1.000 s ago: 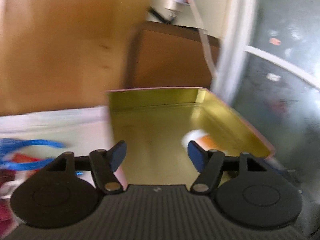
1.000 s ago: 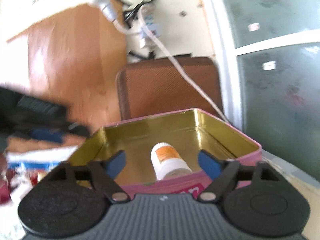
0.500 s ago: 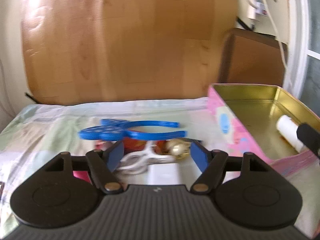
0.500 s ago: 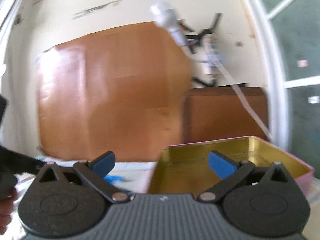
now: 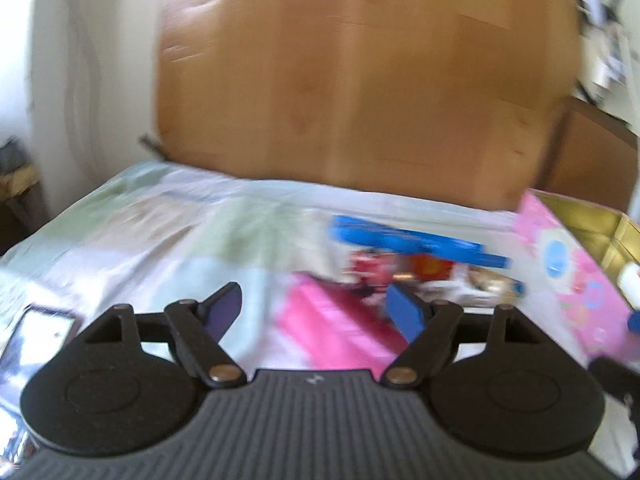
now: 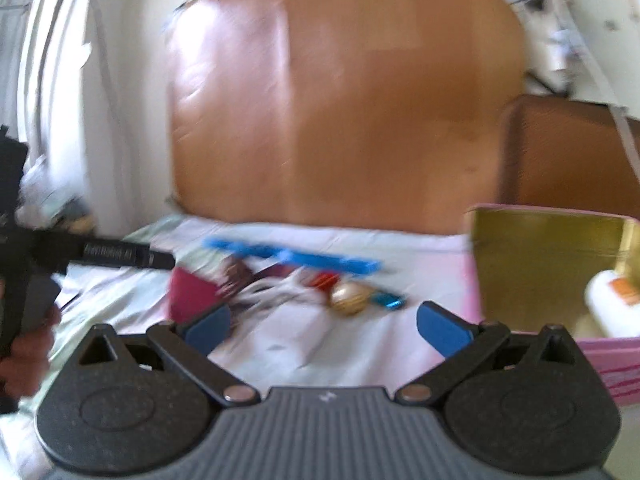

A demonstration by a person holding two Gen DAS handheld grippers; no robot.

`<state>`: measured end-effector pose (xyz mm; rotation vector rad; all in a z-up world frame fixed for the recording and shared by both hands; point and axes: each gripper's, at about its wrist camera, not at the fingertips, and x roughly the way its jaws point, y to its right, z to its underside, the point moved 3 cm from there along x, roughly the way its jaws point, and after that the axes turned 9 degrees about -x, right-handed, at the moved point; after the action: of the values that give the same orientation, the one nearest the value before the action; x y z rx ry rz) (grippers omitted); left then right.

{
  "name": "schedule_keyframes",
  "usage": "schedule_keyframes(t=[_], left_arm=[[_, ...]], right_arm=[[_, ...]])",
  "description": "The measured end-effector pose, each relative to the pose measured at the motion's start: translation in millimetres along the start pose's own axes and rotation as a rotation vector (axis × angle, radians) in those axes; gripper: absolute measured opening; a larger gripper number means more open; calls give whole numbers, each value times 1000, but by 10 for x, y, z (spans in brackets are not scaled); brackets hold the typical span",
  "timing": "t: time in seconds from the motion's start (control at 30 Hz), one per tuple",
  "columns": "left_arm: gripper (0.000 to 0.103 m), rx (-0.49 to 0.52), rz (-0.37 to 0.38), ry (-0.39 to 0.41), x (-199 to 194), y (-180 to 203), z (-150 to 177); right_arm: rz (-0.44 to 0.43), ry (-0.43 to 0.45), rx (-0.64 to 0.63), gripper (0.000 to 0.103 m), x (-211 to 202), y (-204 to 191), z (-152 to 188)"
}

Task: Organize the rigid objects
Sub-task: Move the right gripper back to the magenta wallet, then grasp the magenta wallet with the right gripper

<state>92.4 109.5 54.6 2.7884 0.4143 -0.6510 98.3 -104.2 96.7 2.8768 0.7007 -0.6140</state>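
Note:
A pink tin [image 5: 568, 264] with a gold inside [image 6: 544, 264] stands at the right of the cloth-covered table, with a white bottle [image 6: 612, 300] lying in it. A blue plastic piece [image 6: 296, 256], a gold ball [image 6: 350, 298], a small blue object [image 6: 390, 300], a white item and red things [image 5: 372, 268] lie in a blurred pile left of the tin. My left gripper [image 5: 316, 308] is open and empty, left of the pile. My right gripper [image 6: 324, 326] is open and empty, just in front of the pile.
A pink flat object [image 5: 332, 320] lies on the cloth [image 5: 160, 232] near my left gripper. A wooden board [image 6: 344, 112] stands behind the table, a brown chair back [image 6: 568, 152] behind the tin. A flat framed object [image 5: 32, 340] lies at the table's left front.
Both grippers have swung left, away from the tin and toward the pile of objects. Both stay open and empty. The bottle remains in the tin.

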Motion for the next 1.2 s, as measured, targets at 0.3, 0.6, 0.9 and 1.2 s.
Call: schedule_keyframes(t=[0.3, 0.6, 0.9, 1.2], left_arm=[[81, -152, -74, -6, 71, -665, -45], [81, -166, -42, -28, 70, -791, 50], [81, -158, -22, -46, 101, -774, 87], [81, -57, 178, -80, 5, -528, 188]], right_arm=[[-213, -79, -131, 75, 439, -715, -165], [-316, -177, -50, 49, 822, -1035, -207], [-392, -254, 142, 9, 1195, -937, -80], [-483, -254, 58, 8, 640, -627, 124]])
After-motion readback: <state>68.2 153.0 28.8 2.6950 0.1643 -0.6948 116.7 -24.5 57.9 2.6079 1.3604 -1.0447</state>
